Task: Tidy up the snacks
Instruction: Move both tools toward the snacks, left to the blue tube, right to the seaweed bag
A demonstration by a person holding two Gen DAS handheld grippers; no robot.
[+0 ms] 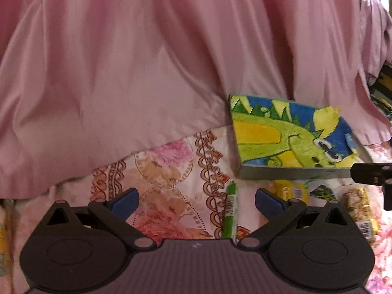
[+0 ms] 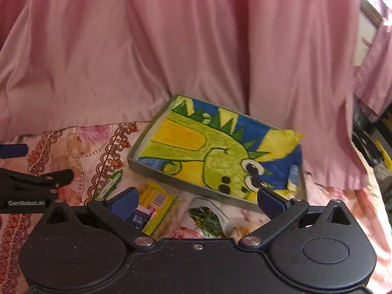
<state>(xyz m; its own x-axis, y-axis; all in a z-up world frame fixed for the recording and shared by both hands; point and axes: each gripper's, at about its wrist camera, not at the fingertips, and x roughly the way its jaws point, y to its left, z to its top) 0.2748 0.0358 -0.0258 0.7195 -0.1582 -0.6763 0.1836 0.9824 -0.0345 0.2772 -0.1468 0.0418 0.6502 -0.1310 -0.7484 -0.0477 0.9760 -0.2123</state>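
Both claws, left (image 1: 197,203) and right (image 2: 197,202), gape with nothing between the fingers. Only the right view shows the yellow packet (image 2: 156,208) and leafy pouch (image 2: 208,220) just beneath its fingers; only the left shows a gold-wrapped snack (image 1: 357,208). One green stick (image 1: 230,210) lies on the floral bedsheet (image 1: 166,171). Beyond sits one dinosaur-lined tray (image 2: 156,171), against pink fabric (image 2: 171,49).

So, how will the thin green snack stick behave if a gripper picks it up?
The green snack stick looks slim, so probably light. It lies on soft flowered bedding, which may give way under the fingers. Its wrapper looks glossy, so it might slip. The left gripper is open just beside it.
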